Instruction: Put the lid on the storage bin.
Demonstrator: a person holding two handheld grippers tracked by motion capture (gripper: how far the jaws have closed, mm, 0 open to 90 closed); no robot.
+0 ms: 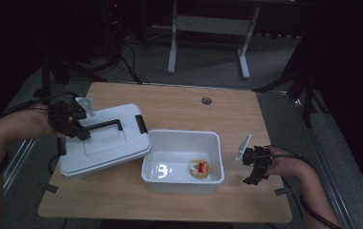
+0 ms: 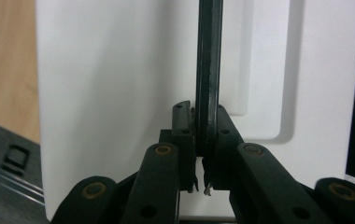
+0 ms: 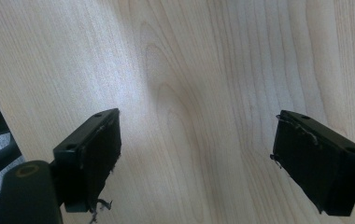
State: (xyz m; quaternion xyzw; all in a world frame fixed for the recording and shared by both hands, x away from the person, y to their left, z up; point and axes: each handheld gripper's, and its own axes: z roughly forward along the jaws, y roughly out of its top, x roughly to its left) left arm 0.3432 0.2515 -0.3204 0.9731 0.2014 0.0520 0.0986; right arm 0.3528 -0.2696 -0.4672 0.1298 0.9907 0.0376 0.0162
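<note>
Clearly the lid point(image 1: 104, 140) is off the white bin point(image 1: 183, 162) and in the grip of the left gripper point(image 1: 74, 125), whose fingers are clamped on the lid's black handle point(image 1: 104, 125). The lid sits tilted, its near-right corner overlapping the bin's left rim — so it is neither seated on the bin nor parked on the worktop point(image 1: 179, 107). Whether it is coming off or going on I cannot tell; either way, setting it down squarely is what appears left to do. Inside the bin, towards its right near corner, lies a small round object with a red piece on it point(image 1: 200, 168).

The right gripper point(image 1: 255, 167) hovers off the bin's right side, its fingers wide apart with nothing between them.

The left gripper view gives what the high view cannot — the handle point(image 2: 209, 70) pinched flat between the two fingers point(image 2: 183, 123), with the lid's white recessed top point(image 2: 119, 84) behind it. The right gripper view shows bare wood grain point(image 3: 189, 93) between the spread fingers point(image 3: 98, 149).
</note>
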